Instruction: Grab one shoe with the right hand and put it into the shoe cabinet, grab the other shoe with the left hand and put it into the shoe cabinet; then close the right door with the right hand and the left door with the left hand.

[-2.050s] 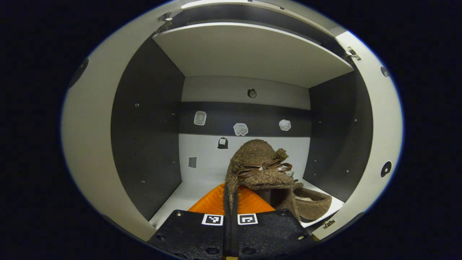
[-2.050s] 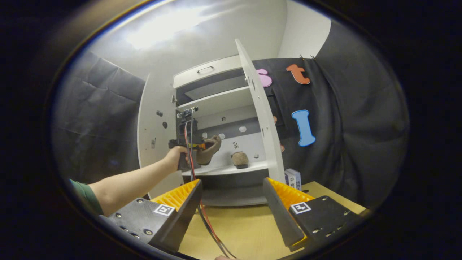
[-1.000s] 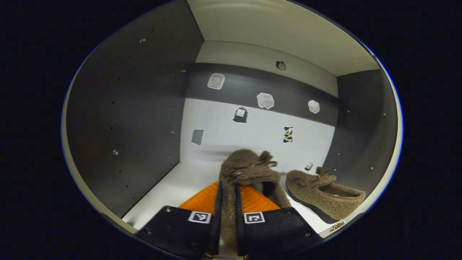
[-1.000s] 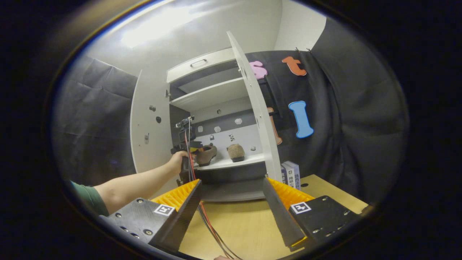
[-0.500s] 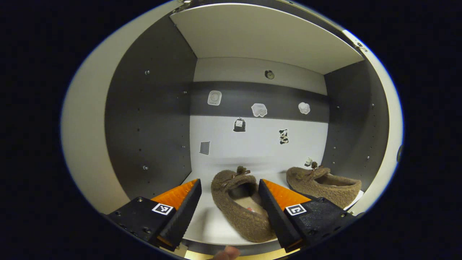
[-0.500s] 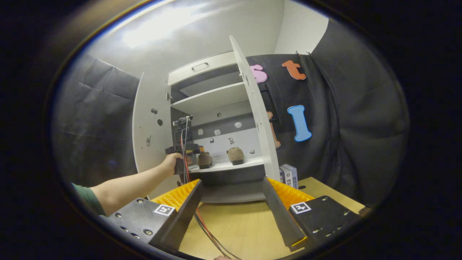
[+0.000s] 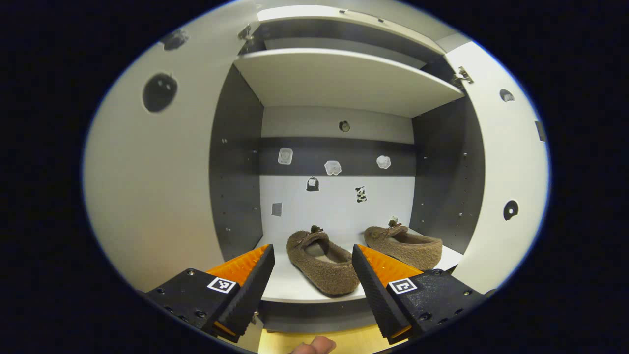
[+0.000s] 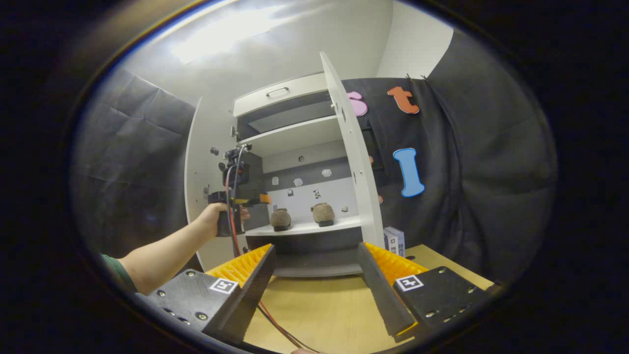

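Two brown fuzzy shoes stand side by side on the lower shelf (image 7: 287, 287) of the open shoe cabinet, one on the left (image 7: 322, 265) and one on the right (image 7: 405, 247). My left gripper (image 7: 312, 253) is open just outside the shelf's front edge, and the left shoe shows between its fingers without touching them. In the right gripper view both shoes (image 8: 280, 219) (image 8: 322, 214) sit small on the shelf. There the left gripper (image 8: 241, 199) is held by a hand (image 8: 216, 216) in front of the cabinet. My right gripper (image 8: 317, 248) is open and empty above the wooden table (image 8: 324, 309).
Both cabinet doors stand open: the left door (image 7: 147, 187) (image 8: 204, 162) and the right door (image 7: 506, 167) (image 8: 356, 162). An upper shelf (image 7: 344, 78) spans the cabinet above the shoes. A small box (image 8: 395, 240) stands on the table by the right door. Cables (image 8: 268, 319) trail across the table.
My left gripper carried a shoe into the cabinet, set it on the shelf beside the other, opened and drew back out. The right gripper has barely moved.
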Action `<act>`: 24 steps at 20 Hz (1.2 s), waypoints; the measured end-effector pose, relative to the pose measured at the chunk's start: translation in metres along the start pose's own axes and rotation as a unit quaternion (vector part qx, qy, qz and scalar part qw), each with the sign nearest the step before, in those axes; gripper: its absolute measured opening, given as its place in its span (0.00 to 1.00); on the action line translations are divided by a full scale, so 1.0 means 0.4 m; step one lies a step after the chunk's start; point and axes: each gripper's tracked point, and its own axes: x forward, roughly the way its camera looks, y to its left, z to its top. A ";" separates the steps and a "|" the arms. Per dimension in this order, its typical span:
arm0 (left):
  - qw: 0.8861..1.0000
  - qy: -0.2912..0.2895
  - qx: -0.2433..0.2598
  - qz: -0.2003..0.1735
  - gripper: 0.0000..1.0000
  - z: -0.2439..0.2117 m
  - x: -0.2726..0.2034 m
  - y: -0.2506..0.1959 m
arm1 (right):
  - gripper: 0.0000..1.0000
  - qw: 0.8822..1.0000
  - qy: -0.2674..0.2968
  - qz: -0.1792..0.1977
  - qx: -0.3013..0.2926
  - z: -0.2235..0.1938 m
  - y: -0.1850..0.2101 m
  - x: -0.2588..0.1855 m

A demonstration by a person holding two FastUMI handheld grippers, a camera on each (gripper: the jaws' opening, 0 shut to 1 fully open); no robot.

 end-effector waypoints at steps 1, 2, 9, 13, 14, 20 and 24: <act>1.000 -0.004 0.001 -0.011 0.97 0.007 -0.041 -0.018 | 1.00 1.000 0.000 -0.005 -0.001 0.002 -0.007 -0.002; 1.000 -0.010 -0.001 -0.023 0.97 0.017 -0.086 -0.033 | 1.00 1.000 -0.004 -0.010 -0.002 0.010 -0.016 -0.004; 0.998 -0.032 0.019 -0.055 0.93 0.021 -0.417 -0.058 | 0.97 0.999 -0.018 -0.045 -0.018 0.067 -0.090 -0.008; 0.997 -0.036 0.009 -0.062 0.96 -0.023 -0.582 -0.037 | 1.00 0.998 -0.029 -0.060 -0.019 0.111 -0.146 -0.019; 0.997 -0.041 0.004 -0.063 0.96 -0.040 -0.617 -0.034 | 1.00 0.998 -0.028 -0.058 -0.022 0.117 -0.156 -0.019; 0.997 -0.036 -0.021 -0.067 0.93 -0.156 -0.734 -0.032 | 1.00 0.998 0.001 -0.045 -0.037 0.159 -0.243 0.018; 0.995 -0.033 -0.031 -0.094 0.96 -0.195 -0.760 -0.066 | 1.00 0.998 0.019 -0.035 -0.056 0.181 -0.308 0.051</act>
